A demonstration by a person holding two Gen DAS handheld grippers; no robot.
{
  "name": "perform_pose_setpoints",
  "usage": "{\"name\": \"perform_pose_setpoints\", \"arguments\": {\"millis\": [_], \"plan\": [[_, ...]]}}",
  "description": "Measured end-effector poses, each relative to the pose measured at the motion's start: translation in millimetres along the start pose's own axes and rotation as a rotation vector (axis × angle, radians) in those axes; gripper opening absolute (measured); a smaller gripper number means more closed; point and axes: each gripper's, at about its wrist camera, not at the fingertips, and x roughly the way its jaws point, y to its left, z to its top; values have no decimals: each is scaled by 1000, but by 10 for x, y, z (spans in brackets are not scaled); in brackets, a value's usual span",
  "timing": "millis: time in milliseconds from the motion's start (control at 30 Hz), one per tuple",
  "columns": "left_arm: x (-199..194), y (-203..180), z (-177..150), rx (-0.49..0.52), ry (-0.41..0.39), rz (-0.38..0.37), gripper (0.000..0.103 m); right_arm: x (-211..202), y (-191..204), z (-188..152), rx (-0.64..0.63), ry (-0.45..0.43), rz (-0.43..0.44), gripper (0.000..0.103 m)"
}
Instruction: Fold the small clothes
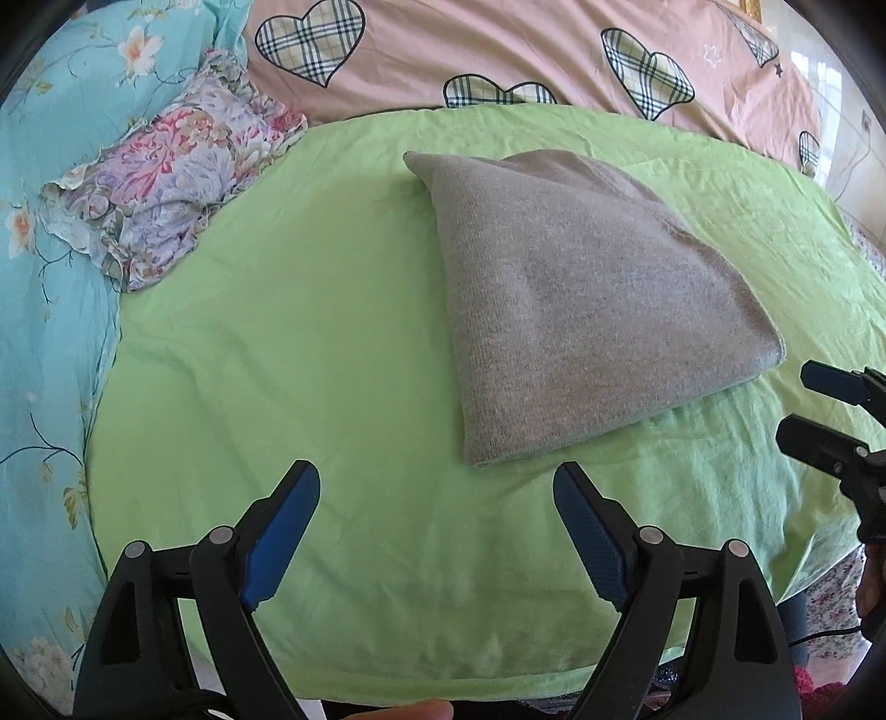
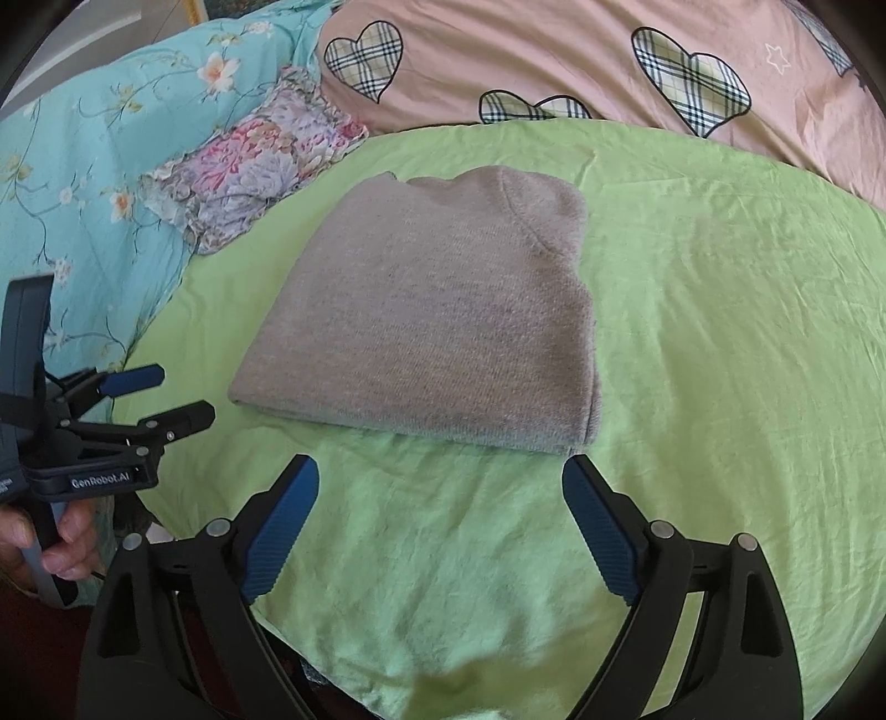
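A grey knit garment lies folded into a flat rectangle on the green sheet. In the right wrist view the same grey garment sits just beyond my fingers. My left gripper is open and empty, a little short of the garment's near left corner. My right gripper is open too, nothing between its blue pads, close to the garment's near edge. The right gripper also shows at the right edge of the left wrist view, and the left gripper at the left of the right wrist view.
A folded floral garment lies at the far left, half on a turquoise flowered cover. A pink cover with plaid hearts runs along the back. A person's hand holds the left gripper's handle. The green sheet's near edge drops off below.
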Motion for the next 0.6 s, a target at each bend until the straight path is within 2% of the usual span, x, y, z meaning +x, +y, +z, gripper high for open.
{"name": "perform_pose_setpoints", "arguments": {"millis": [300,600], "plan": [[49,61,251,-18,-16,-4,92,113,-29,229,-19,7,-13,94],[158,-62,471,5,-40,3,96,326,-86,535,-24,34,-23,97]]}}
